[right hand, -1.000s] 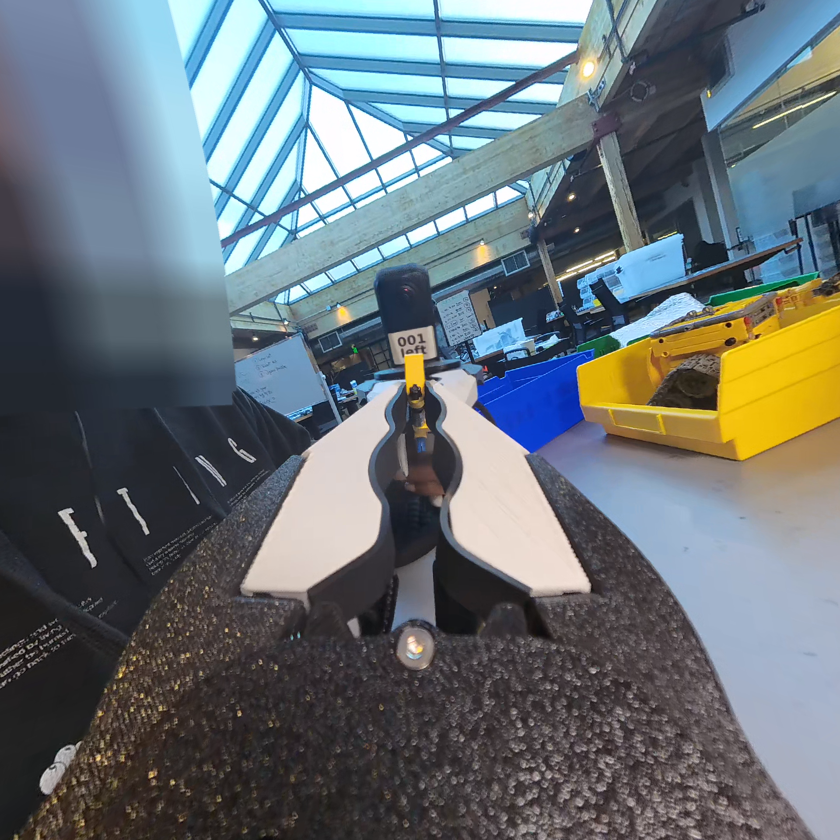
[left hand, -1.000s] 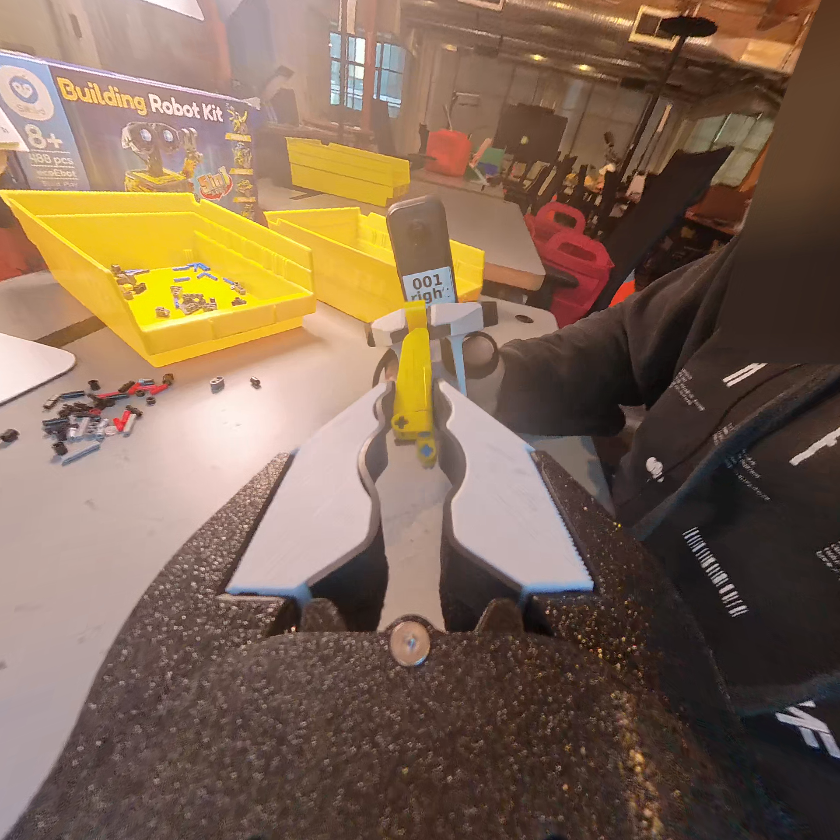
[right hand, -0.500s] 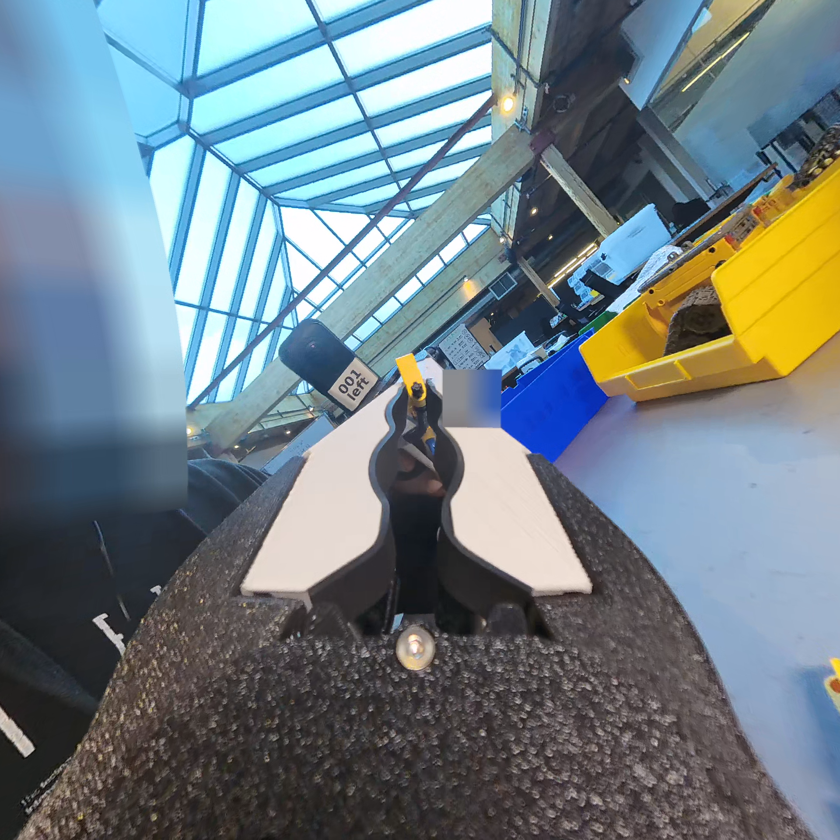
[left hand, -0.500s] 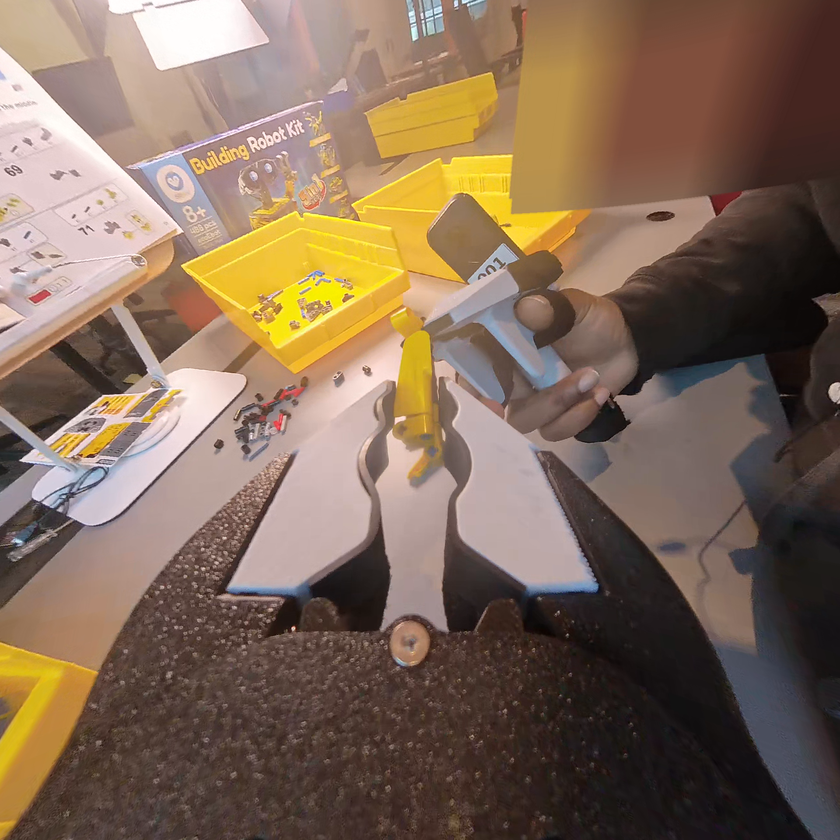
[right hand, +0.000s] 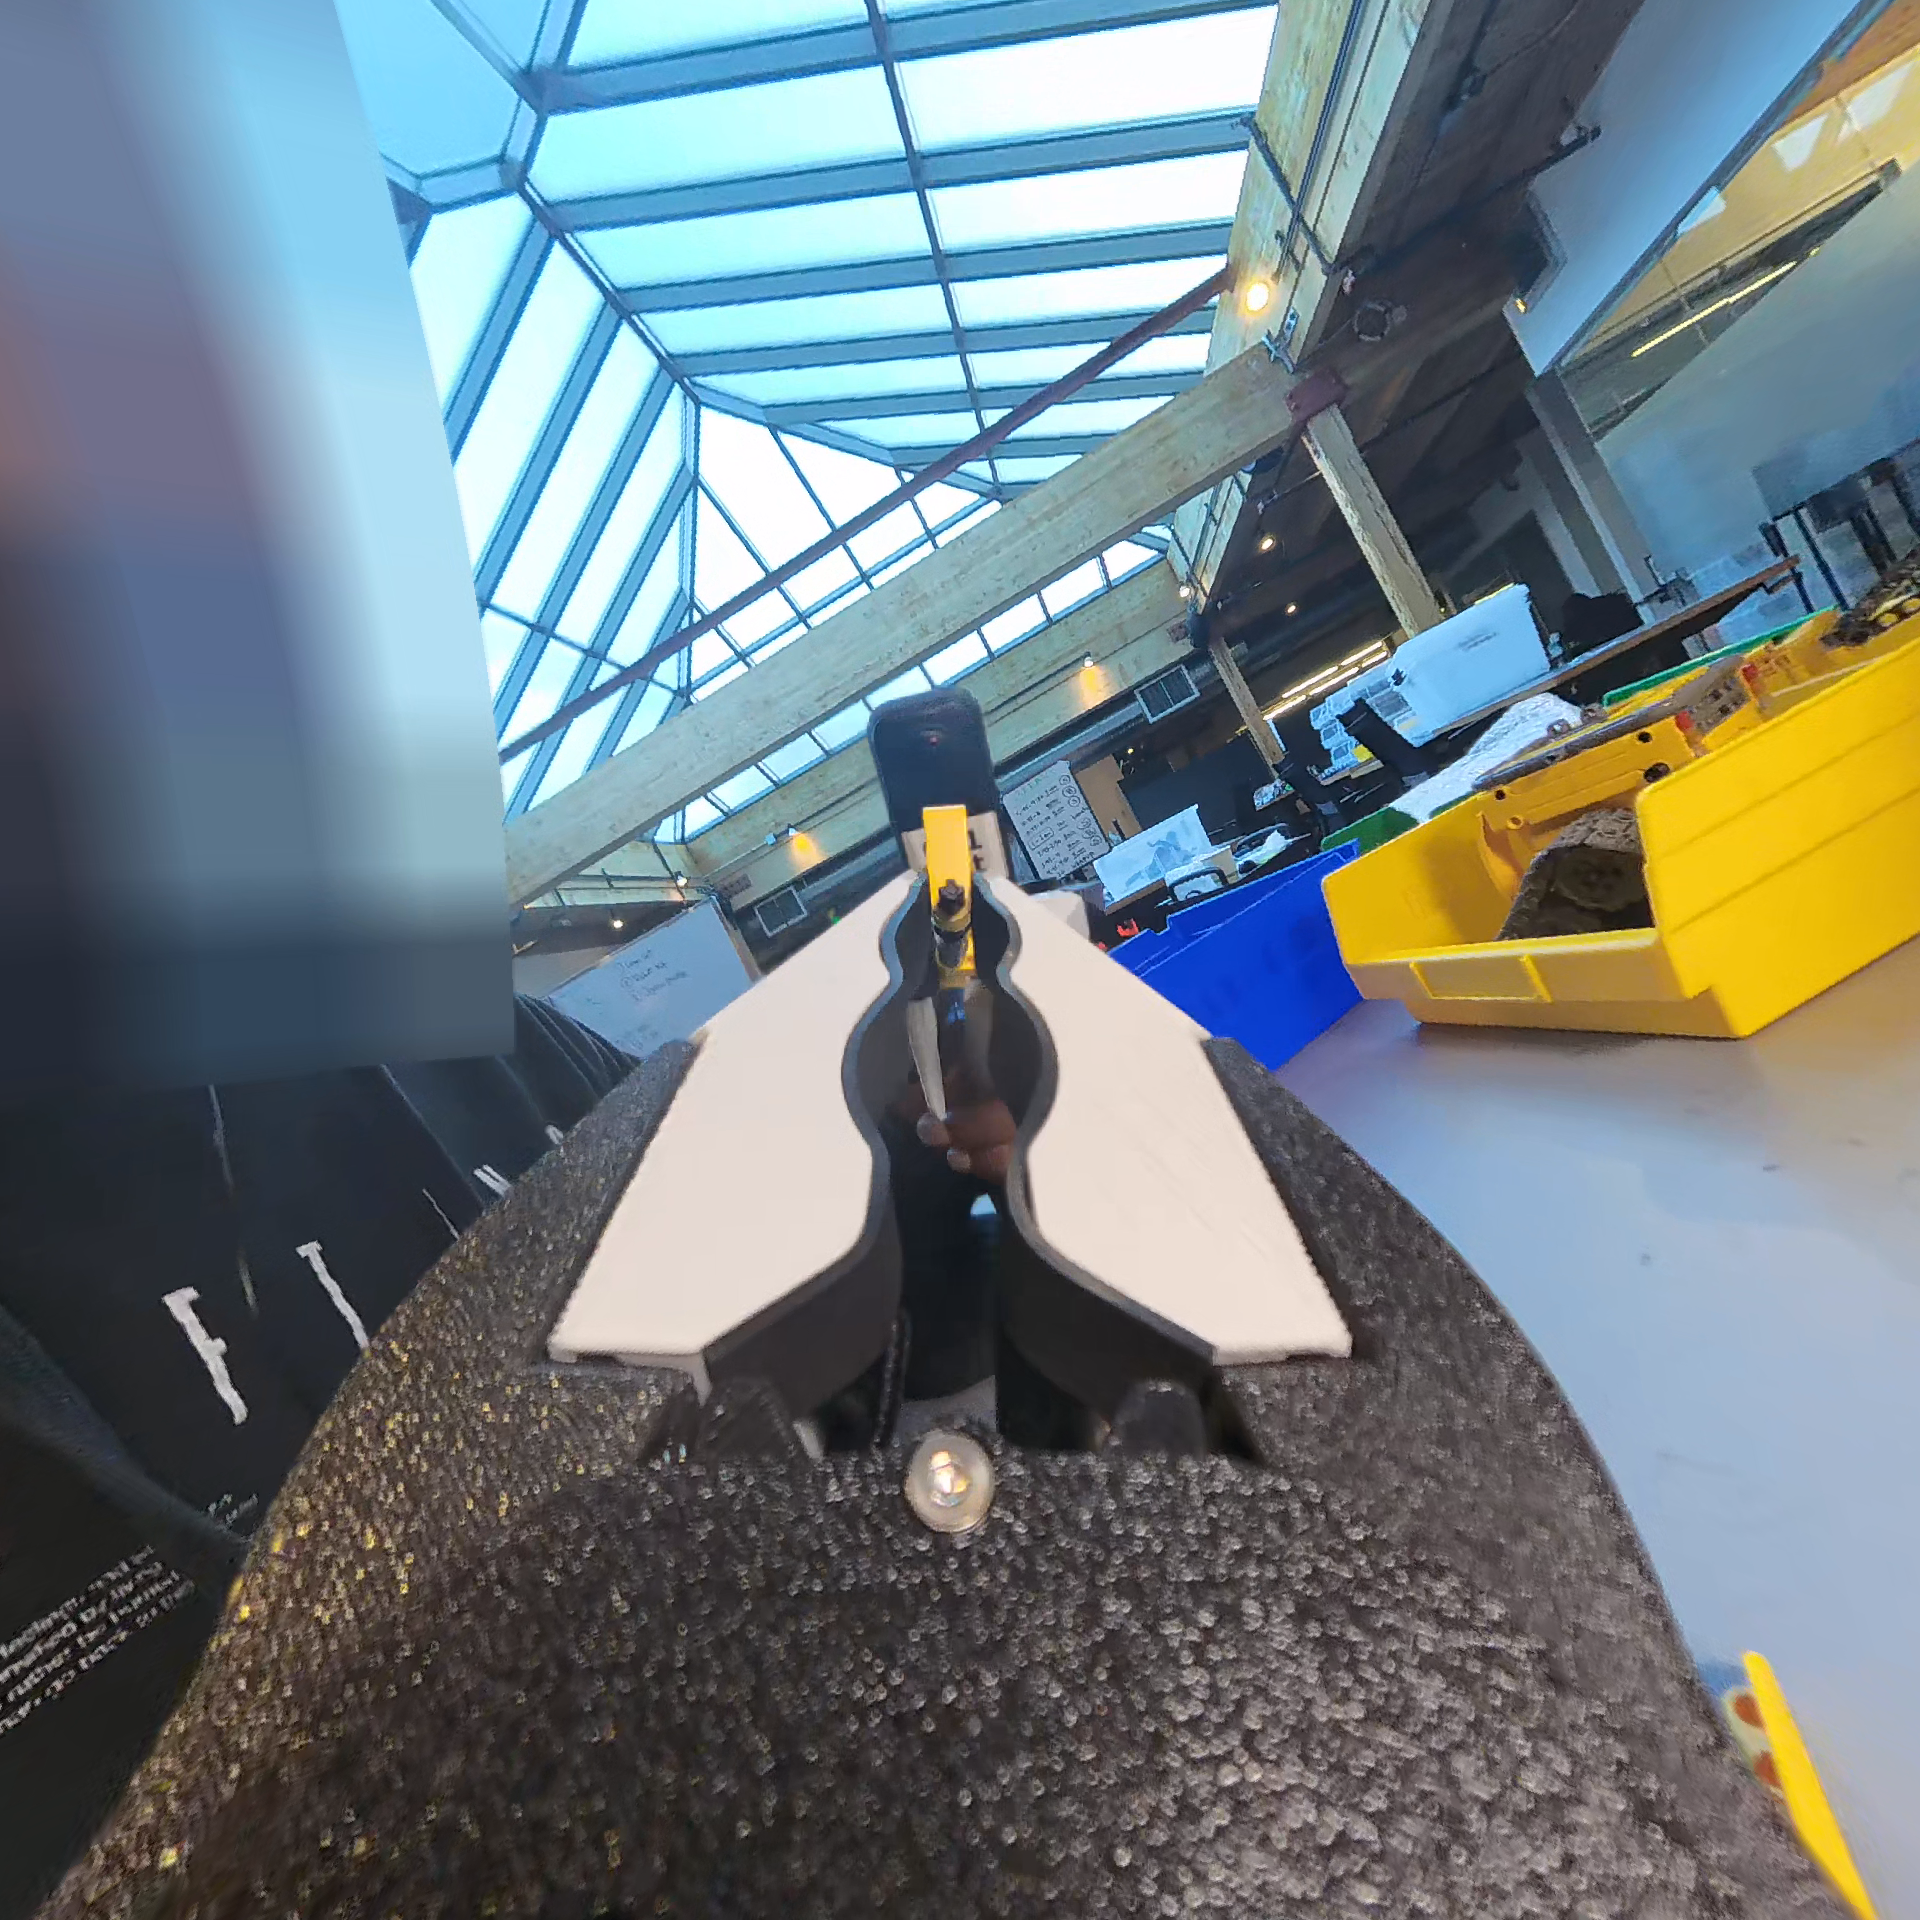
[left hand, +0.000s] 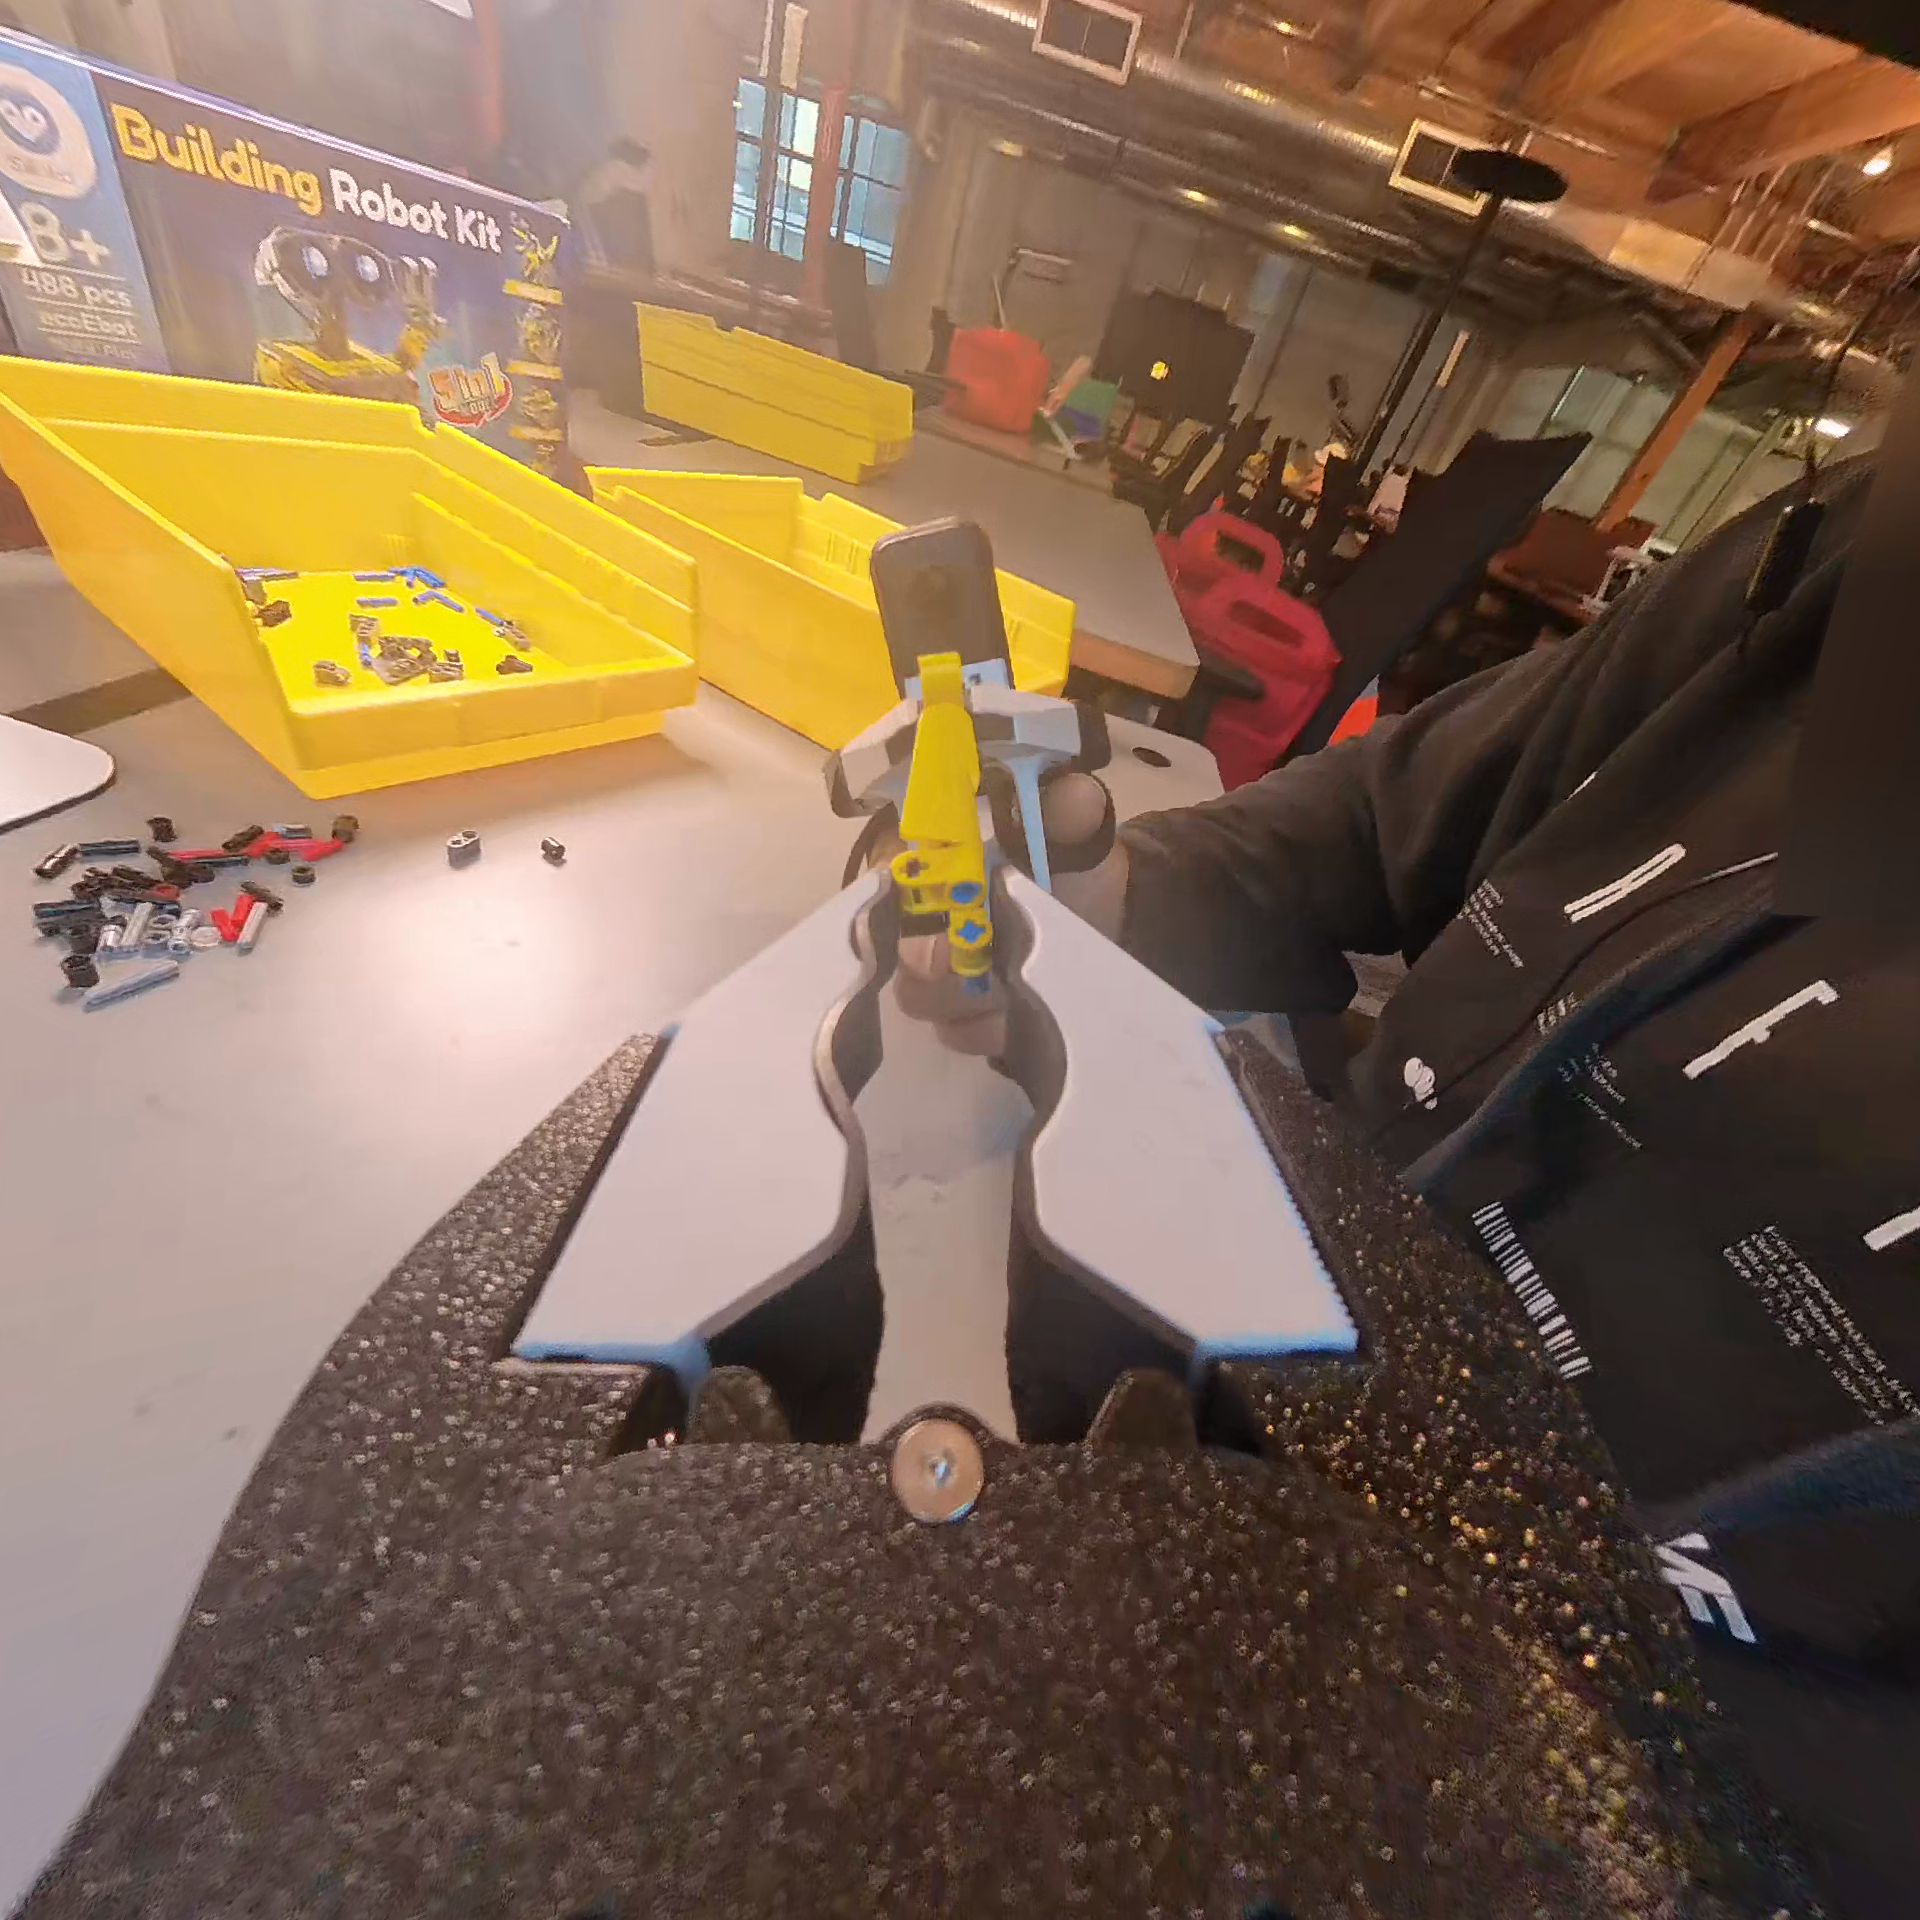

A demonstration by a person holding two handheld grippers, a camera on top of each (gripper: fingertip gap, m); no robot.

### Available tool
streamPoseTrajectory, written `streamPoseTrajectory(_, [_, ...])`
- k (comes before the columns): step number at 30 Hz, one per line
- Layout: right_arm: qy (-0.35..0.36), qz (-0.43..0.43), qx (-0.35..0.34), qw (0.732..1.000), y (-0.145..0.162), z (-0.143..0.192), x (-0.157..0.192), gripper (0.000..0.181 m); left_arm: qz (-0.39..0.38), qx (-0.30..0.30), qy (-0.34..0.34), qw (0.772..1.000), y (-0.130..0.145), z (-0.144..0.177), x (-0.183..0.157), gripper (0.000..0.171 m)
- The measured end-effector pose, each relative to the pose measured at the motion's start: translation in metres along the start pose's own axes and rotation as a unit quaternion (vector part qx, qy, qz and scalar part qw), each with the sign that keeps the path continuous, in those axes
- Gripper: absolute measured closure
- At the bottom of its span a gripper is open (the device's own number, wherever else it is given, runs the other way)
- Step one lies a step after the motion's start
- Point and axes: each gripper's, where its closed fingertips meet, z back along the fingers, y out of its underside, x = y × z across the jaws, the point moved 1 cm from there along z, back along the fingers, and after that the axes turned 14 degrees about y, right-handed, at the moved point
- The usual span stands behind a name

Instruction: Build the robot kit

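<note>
My left gripper [left hand: 943,891] is shut on the lower end of a yellow brick assembly [left hand: 938,790] with blue pins, held above the grey table [left hand: 364,1091]. My right gripper [left hand: 951,743], held by a hand, faces it head-on and meets the assembly's upper end. In the right wrist view my right gripper [right hand: 951,902] is shut on the yellow assembly [right hand: 948,847], which has a black pin. The left gripper's black camera [right hand: 928,753] stands just behind it. What lies under the grippers is hidden.
A yellow bin [left hand: 436,665] with small parts, a second yellow bin [left hand: 831,592] and a kit box [left hand: 312,249] stand at the back left. Loose small parts [left hand: 156,894] lie on the table. A yellow bin [right hand: 1683,914] and a blue bin [right hand: 1247,961] stand to the right. A person's dark sleeve [left hand: 1455,831] is close. My two grippers' fingertips are within a few centimetres of each other.
Half a second ago the two grippers were swung and tilted at an angle to each other. Now they face head-on again, both still shut on the yellow assembly.
</note>
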Motion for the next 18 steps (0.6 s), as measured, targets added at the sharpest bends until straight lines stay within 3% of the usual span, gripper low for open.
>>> streamPoseTrajectory(6, [-0.005,0.121,0.083,0.989,0.011,0.003,0.001,0.174,-0.055,0.054,-0.017,0.997,0.007,0.004,-0.001,0.157])
streamPoseTrajectory(11, [0.003,0.206,0.136,0.969,0.02,0.009,-0.003,0.173,-0.057,0.07,-0.013,0.996,0.014,0.004,0.001,0.156])
streamPoseTrajectory(14, [0.01,0.194,0.144,0.97,0.02,0.01,-0.006,0.174,0.003,0.048,0.008,0.999,0.015,0.003,0.004,0.156])
streamPoseTrajectory(18, [0.034,0.099,0.151,0.983,0.018,0.007,-0.018,0.174,0.067,0.01,0.011,0.998,0.017,0.007,0.016,0.155])
